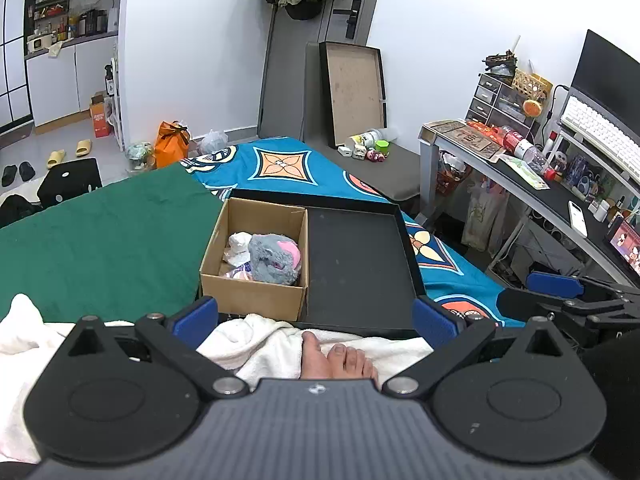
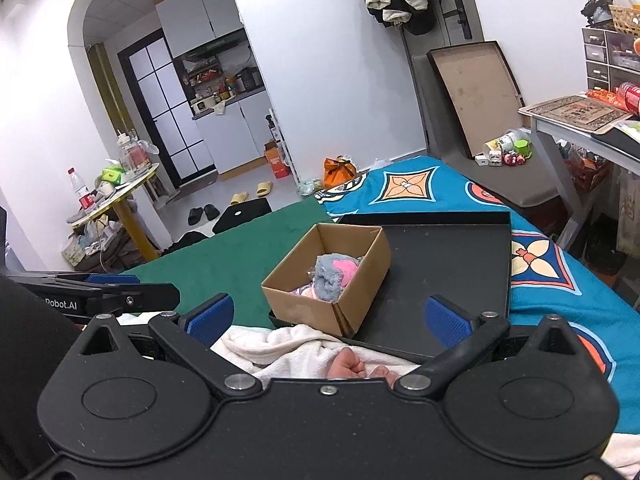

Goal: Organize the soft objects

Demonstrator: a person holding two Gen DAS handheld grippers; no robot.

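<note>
Left wrist: cardboard box [image 1: 256, 256] beyond gaping left gripper [image 1: 316, 316].

We hold our black left gripper with blue finger pads [image 1: 315, 316] and matching black right gripper [image 2: 326, 314] side by side, jaws spread wide and empty, bare toes [image 1: 340, 360] below.

Both wrist views low, sharing cardboard box [image 1: 256, 256]
</note>
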